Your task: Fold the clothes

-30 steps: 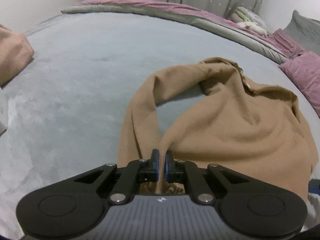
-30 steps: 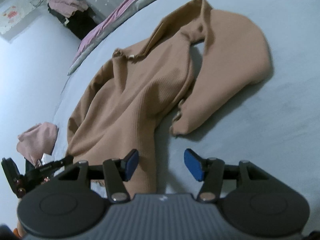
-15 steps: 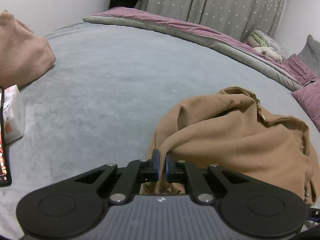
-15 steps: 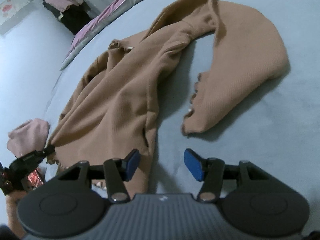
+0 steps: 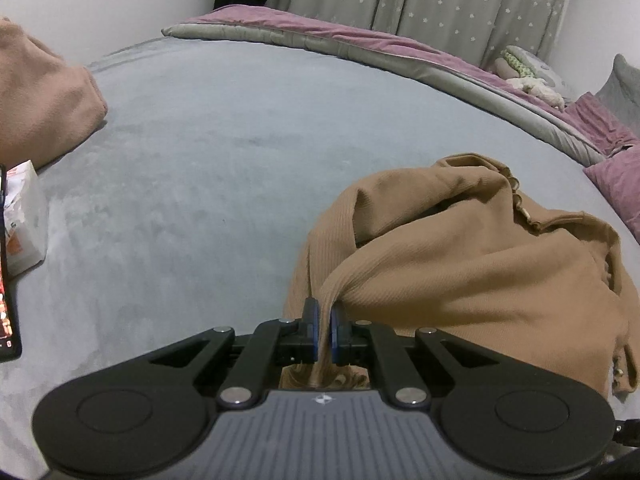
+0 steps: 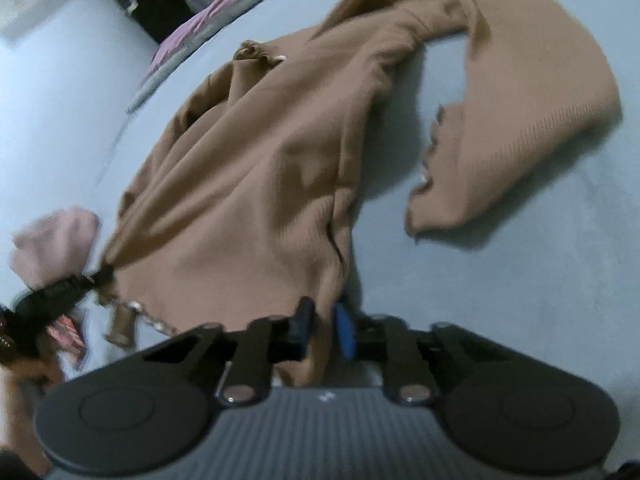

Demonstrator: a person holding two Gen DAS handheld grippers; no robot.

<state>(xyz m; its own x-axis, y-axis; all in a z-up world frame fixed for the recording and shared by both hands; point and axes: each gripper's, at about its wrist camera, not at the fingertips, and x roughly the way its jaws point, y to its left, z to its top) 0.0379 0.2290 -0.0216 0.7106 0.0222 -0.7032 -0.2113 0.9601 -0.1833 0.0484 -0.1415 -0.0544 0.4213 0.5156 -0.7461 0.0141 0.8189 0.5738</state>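
Step in hand: gripping hem corners of tan sweater, which lies rumpled on grey bed. Left gripper fingers clamped on pinch of hem. Right gripper fingers just closed, fabric edge between them, apparently nipped. Next move likely: lift both corners together, draw body flat, then fold. Loose sleeve splayed to side needs tucking. Nearby: pink garment, white packet, phone at bed's edge, pillows; nothing blocking.
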